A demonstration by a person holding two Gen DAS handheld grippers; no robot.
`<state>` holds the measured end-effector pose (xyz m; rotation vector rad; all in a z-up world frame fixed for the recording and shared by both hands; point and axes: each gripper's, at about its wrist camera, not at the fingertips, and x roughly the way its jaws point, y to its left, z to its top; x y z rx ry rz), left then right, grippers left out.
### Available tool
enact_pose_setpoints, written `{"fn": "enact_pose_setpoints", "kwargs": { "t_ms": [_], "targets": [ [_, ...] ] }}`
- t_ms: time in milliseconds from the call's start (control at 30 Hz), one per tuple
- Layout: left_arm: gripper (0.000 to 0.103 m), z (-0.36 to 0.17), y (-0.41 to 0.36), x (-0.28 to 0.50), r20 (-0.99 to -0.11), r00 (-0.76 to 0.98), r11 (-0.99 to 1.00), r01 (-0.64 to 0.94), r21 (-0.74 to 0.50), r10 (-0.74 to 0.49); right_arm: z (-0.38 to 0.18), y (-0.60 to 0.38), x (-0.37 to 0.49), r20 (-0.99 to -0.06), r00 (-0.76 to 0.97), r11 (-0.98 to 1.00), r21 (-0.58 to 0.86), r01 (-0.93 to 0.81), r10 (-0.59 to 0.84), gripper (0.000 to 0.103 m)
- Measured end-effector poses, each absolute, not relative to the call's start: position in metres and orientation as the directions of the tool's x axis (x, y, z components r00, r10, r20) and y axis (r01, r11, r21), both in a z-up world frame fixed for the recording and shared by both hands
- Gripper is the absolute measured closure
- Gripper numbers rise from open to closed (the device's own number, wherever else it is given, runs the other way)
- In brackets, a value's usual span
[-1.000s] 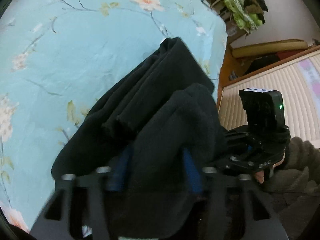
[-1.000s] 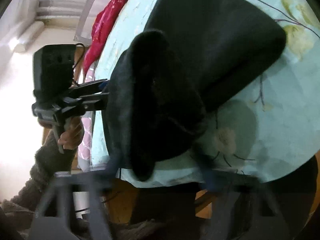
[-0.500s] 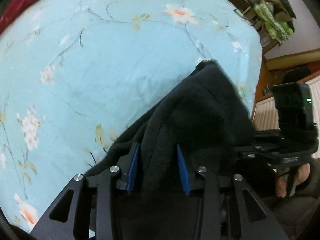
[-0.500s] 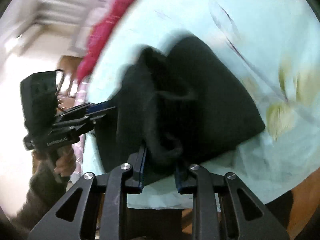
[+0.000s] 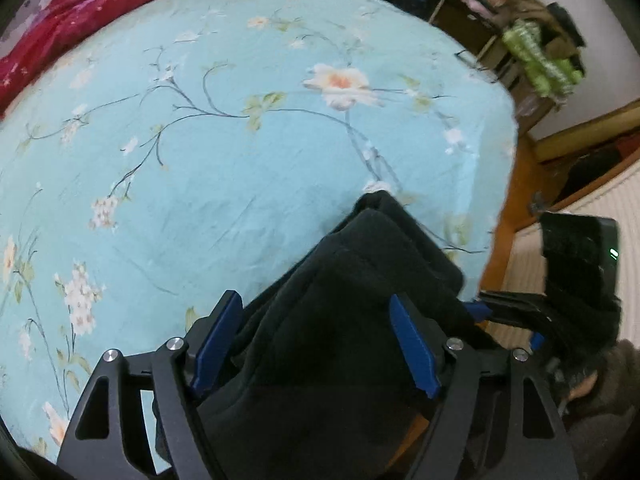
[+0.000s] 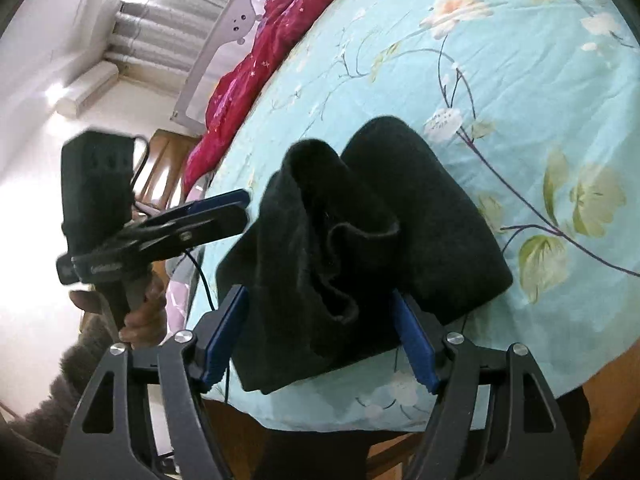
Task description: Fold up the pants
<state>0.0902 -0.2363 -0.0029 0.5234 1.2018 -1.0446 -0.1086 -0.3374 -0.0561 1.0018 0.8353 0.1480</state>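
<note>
Left wrist view: left gripper [image 5: 316, 344] spread wide, black pants [image 5: 360, 300] bunched between its blue pads [image 5: 216, 340] but not pinched. Right gripper [image 6: 320, 336] also wide, straddling the pants [image 6: 360, 240], which sit as a folded bundle at the near corner of the floral bedsheet [image 6: 500, 80]. Step looks like release after a fold. Next move probably calls for backing both tools off, or re-gripping an edge to flatten the lump.
</note>
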Motion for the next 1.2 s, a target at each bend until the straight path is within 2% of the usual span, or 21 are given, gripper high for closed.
{"fn": "enact_pose_setpoints", "kwargs": {
  "t_ms": [333,700,833,967,1000,1067,1100,1133,1200],
  "targets": [
    [0.027,0.009,-0.238,0.074,-0.911,0.214,0.504,0.864,0.008,-0.352,-0.058,-0.333,-0.104,-0.531,0.702,0.563,0.796,0.222,0.475,0.029],
    [0.027,0.020,-0.236,0.065,-0.895,0.273,0.499,0.864,0.067,-0.353,-0.052,-0.326,-0.098,-0.551,0.693,0.600,0.771,0.211,0.464,0.029],
    [0.025,0.011,-0.241,0.070,-0.914,0.185,0.477,0.879,-0.011,-0.361,-0.052,-0.323,-0.092,-0.551,0.696,0.602,0.770,0.211,0.461,0.029],
    [0.023,-0.028,-0.241,0.089,-0.932,-0.067,0.509,0.823,-0.253,-0.355,-0.060,-0.321,-0.091,-0.557,0.692,0.616,0.761,0.204,0.459,0.031],
    [0.025,-0.036,-0.238,0.095,-0.923,-0.117,0.542,0.780,-0.315,-0.368,-0.062,-0.320,-0.090,-0.567,0.689,0.630,0.749,0.204,0.451,0.040],
    [0.045,-0.038,-0.235,0.099,-0.902,-0.158,0.551,0.746,-0.376,-0.401,-0.063,-0.320,-0.088,-0.609,0.673,0.668,0.709,0.224,0.421,0.060],
    [0.051,-0.034,-0.233,0.098,-0.890,-0.176,0.543,0.737,-0.403,-0.421,-0.063,-0.323,-0.089,-0.599,0.674,0.652,0.724,0.224,0.432,0.065],
    [0.059,-0.025,-0.232,0.095,-0.879,-0.187,0.531,0.735,-0.422,-0.440,-0.063,-0.326,-0.090,-0.578,0.682,0.626,0.747,0.222,0.448,0.067],
    [0.059,-0.009,-0.233,0.089,-0.871,-0.179,0.505,0.753,-0.421,-0.458,-0.055,-0.330,-0.093,-0.546,0.699,0.602,0.772,0.205,0.462,0.069]
  ]
}}
